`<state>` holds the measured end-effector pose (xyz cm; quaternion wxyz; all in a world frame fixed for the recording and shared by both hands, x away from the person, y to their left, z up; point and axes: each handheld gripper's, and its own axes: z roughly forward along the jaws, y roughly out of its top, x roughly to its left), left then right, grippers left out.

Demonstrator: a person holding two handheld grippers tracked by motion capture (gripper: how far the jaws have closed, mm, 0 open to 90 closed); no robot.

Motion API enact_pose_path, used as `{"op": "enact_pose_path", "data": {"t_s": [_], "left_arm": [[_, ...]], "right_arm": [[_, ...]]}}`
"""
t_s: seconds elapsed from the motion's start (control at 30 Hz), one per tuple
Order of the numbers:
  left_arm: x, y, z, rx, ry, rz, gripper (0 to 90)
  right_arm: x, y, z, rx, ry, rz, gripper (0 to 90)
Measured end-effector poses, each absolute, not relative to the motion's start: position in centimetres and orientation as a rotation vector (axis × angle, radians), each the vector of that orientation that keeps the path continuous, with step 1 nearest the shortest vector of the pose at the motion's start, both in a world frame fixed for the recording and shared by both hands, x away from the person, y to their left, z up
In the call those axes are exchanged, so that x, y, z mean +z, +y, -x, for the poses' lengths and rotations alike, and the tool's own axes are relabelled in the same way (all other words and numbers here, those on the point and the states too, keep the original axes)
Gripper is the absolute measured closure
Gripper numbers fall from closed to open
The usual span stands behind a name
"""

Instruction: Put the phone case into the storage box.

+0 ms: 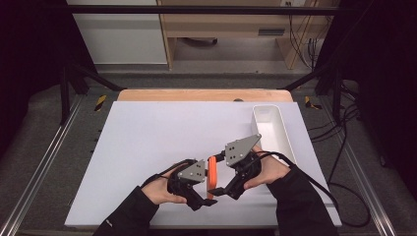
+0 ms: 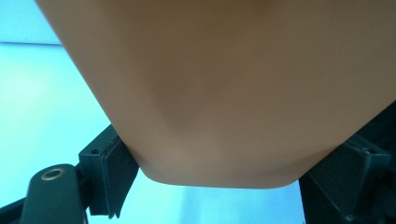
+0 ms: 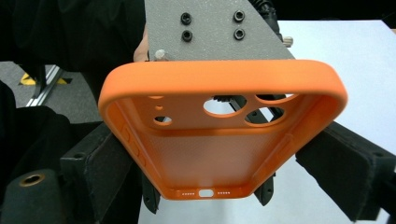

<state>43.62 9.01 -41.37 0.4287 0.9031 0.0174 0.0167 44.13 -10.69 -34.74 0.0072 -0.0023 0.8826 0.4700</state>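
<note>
Lab or test workspace, white counter (image 1: 147, 147) boxed in by a black metal frame (image 1: 196, 10) and aluminium rails (image 1: 39, 162), black curtains at both sides, loose cables (image 1: 344, 142) on grey carpet, plywood furniture (image 1: 221, 29) far beyond the jaws

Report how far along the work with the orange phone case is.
Done: the orange phone case is off the table, clamped in the left gripper. In hand: the right gripper has its jaws on both sides of the case, which it sees from the hollow inside; whether its pads press yet is unclear. Left: any placing; the white bin looks empty.
</note>
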Motion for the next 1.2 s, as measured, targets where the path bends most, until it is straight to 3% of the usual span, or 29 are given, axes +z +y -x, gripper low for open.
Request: {"op": "enact_pose_path", "data": {"t_s": [0.8, 1.2], "left_arm": [[-41.4, 9.4, -43.9, 0.017, 0.092, -2.264, 14.3], [-41.0, 11.4, -44.3, 0.072, 0.187, -2.245, 6.0]], "right_arm": [[-34.8, -10.6, -44.5, 1.474, 2.774, -0.013, 16.2], [-33.9, -11.4, -44.9, 1.466, 2.730, -0.095, 16.1]]}}
